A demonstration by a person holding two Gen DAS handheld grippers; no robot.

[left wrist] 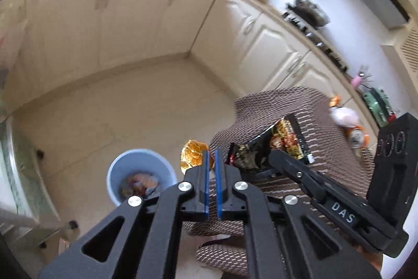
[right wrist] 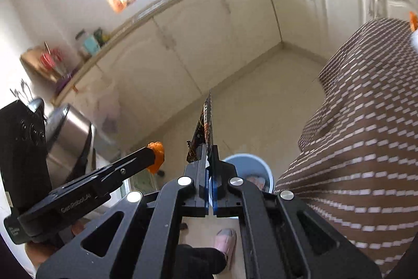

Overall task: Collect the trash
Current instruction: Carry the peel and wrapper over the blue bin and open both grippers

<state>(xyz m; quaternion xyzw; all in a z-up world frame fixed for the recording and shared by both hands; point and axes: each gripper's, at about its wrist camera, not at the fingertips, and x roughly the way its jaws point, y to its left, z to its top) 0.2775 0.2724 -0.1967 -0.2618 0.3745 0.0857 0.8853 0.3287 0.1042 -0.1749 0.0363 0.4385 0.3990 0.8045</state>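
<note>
Both grippers, left gripper (left wrist: 211, 156) pinching an orange wrapper (left wrist: 192, 156) and right gripper (right wrist: 209, 161) clamping a dark snack packet (right wrist: 205, 127), hang above the blue bin (left wrist: 141, 169), ready for dropping.

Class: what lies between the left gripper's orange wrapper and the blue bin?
Nothing: in the left wrist view only bare floor shows between the orange wrapper and the blue bin.

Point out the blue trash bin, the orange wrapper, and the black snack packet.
blue trash bin (left wrist: 115, 169): left wrist view, inner wall.
orange wrapper (left wrist: 192, 154): left wrist view, crumpled face.
black snack packet (right wrist: 205, 127): right wrist view, thin edge.
</note>
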